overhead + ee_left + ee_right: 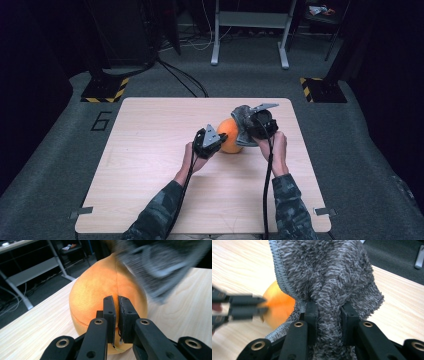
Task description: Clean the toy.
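From the high view, the orange plush ball (230,135) sits mid-bench (150,165) between both tongs. The left tongs (116,315) look pinched shut on its skin, probably to hold it steady. The right tongs (329,315) squeeze a fold of the fluffy grey cover (324,270), lifting it beside the ball.

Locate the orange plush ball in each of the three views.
High view: the orange plush ball sits mid-table, between the two grippers, with the grey fuzzy cloth at its right.
Left gripper view: centre frame, just behind the closed fingers, with blurred grey cloth at the upper right.
Right gripper view: left of centre, partly hidden behind the cloth's zipper edge.
Shared landmark: the grey fuzzy cloth, beside the ball in all three views.
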`<state>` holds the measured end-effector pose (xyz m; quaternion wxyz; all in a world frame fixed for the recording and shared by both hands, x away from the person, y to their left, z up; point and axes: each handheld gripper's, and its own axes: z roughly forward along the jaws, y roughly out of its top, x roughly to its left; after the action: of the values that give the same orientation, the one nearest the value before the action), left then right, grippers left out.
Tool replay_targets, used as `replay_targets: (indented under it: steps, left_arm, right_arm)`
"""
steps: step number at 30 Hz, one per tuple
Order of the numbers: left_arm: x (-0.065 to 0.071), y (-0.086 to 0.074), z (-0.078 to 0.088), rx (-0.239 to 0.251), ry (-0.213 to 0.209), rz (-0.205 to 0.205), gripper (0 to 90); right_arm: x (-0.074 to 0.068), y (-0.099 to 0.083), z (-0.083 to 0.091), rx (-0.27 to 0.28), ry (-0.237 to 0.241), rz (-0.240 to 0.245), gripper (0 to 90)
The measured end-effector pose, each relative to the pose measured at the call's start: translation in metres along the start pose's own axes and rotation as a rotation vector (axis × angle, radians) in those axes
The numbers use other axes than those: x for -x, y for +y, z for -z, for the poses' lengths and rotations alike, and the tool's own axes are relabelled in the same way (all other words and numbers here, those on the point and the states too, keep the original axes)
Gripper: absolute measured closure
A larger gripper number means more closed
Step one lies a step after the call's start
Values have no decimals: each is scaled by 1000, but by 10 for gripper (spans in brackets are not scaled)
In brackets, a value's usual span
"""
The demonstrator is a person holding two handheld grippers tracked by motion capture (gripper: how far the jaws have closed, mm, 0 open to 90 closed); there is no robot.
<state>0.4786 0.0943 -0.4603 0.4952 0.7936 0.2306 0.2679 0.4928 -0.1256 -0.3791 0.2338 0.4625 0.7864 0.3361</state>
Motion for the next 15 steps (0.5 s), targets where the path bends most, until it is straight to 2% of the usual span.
replay_targets:
  steps: [3, 4, 6, 9, 10, 11, 15]
  left_arm:
    - [-4, -2, 4, -16, 4, 7, 837]
    - [-5, -3, 5, -16, 12, 22, 831]
    - [-9, -6, 8, -26, 10, 31, 825]
    - [-13, -10, 11, -37, 19, 45, 809]
    - [-15, -11, 13, -42, 18, 45, 795]
    - [-15, -12, 14, -47, 16, 52, 795]
    - [-20, -19, 19, -77, 27, 52, 761]
  right_arm:
    - [5, -15, 10, 7, -17, -17, 705]
    - [7, -19, 12, 12, -24, -26, 705]
    - [13, -34, 15, -5, -45, -40, 702]
    - [21, -50, 11, -33, -57, -72, 701]
    - [25, -62, 8, -38, -65, -95, 700]
    - [25, -62, 8, -38, -65, -95, 700]
    - [30, -81, 0, -70, -81, -116, 695]
